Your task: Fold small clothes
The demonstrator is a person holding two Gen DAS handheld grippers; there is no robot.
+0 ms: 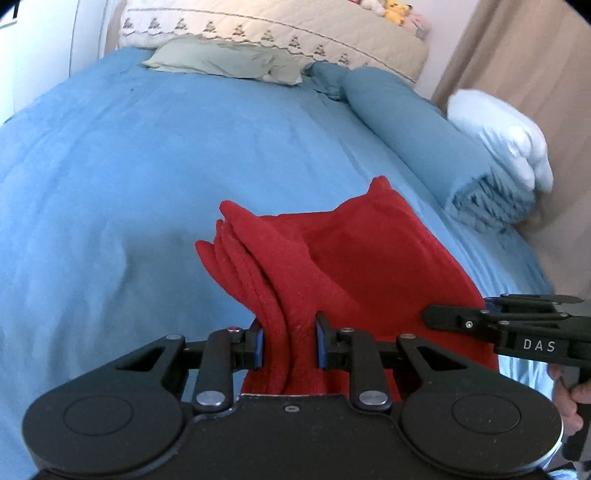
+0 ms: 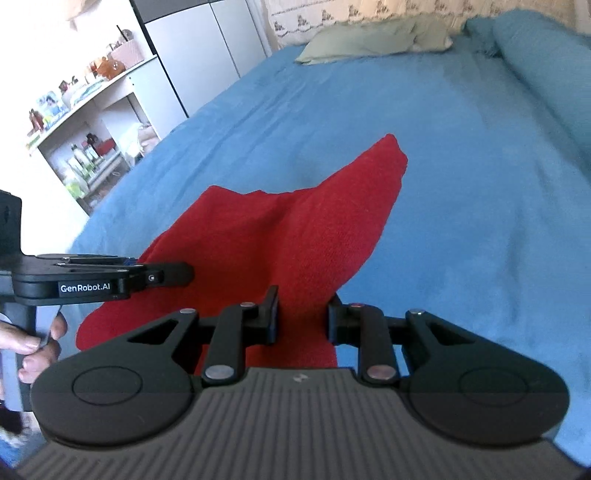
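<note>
A red fleece garment (image 1: 354, 266) lies folded in layers on the blue bed cover (image 1: 147, 166). My left gripper (image 1: 290, 345) is shut on its near edge, with several layers bunched between the blue pads. My right gripper (image 2: 303, 319) is shut on another part of the same red garment (image 2: 295, 229), near its right edge. The right gripper also shows at the right of the left wrist view (image 1: 436, 317). The left gripper shows at the left of the right wrist view (image 2: 184, 273). The garment's far corners stick up toward the head of the bed.
A green pillow (image 1: 225, 59) and a quilted headboard (image 1: 295, 29) are at the far end. A rolled blue duvet (image 1: 424, 129) and white bedding (image 1: 506, 136) lie along the right side. White shelves with small items (image 2: 85, 122) stand left of the bed.
</note>
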